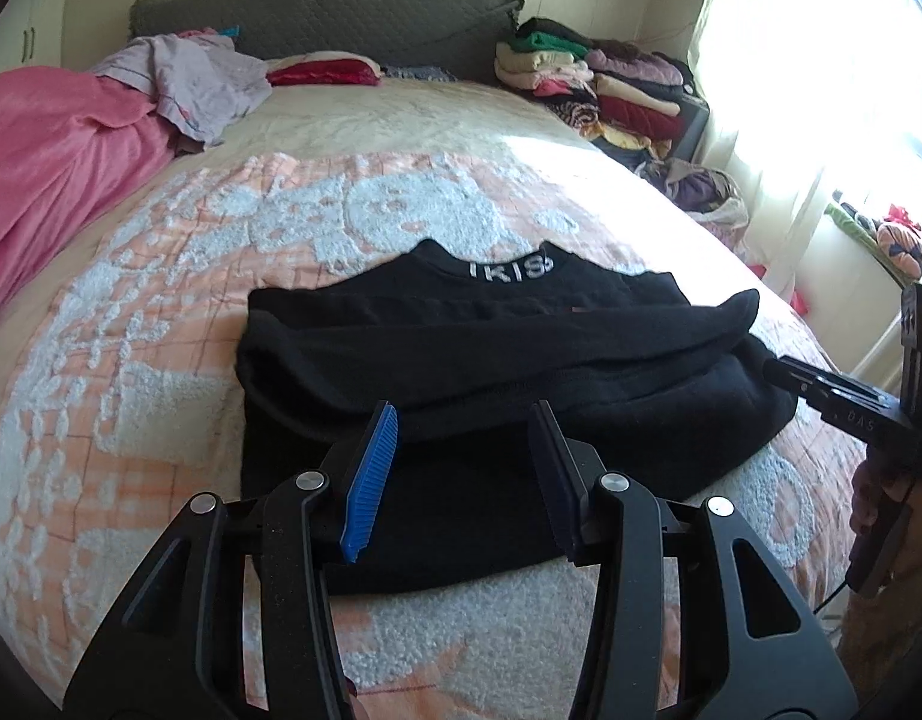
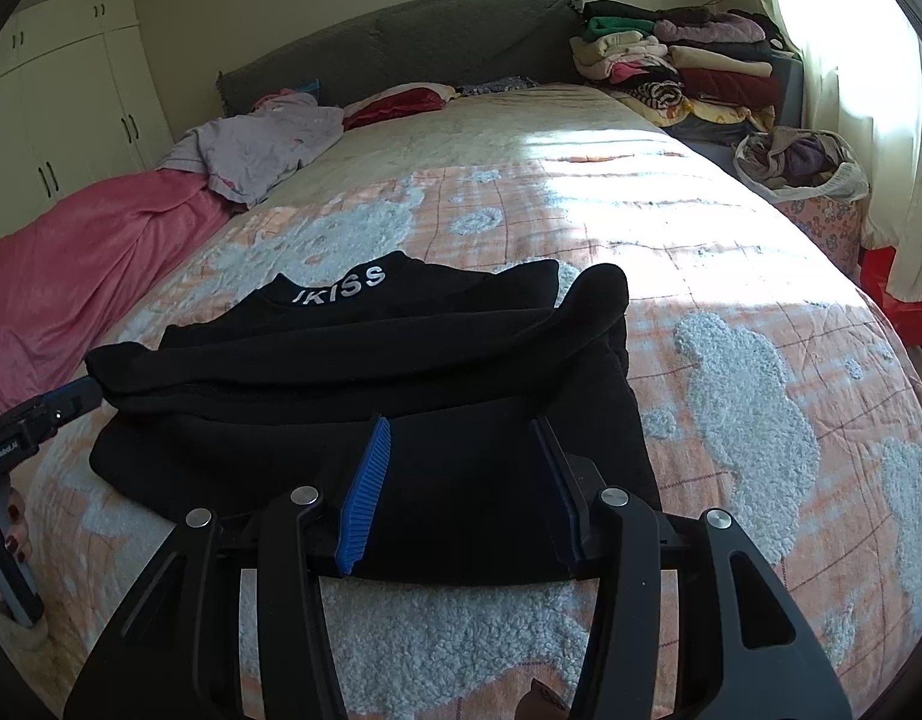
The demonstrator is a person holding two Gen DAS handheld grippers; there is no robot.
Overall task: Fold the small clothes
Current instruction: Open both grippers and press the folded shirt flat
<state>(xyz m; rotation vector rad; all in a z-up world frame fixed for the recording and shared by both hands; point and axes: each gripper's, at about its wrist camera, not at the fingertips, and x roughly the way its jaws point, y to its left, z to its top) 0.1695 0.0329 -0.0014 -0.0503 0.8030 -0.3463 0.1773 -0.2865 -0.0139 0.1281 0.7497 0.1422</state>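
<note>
Black knit sweater (image 1: 490, 354) with white collar lettering is laid, sleeves folded across, on the peach tufted bedspread (image 1: 131, 360). Left gripper (image 1: 463, 468) and right gripper (image 2: 461, 468) are held partly open above its hem, nothing gripped.

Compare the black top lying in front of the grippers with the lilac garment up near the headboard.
The black top lies flat with its sleeves folded across the body; the lilac garment sits crumpled in a heap. The black top shows white lettering at its collar; the lilac garment shows none that I can see. The black top rests on the orange-and-white blanket; the lilac garment lies partly over a pink blanket. Both are on the bed.
</note>
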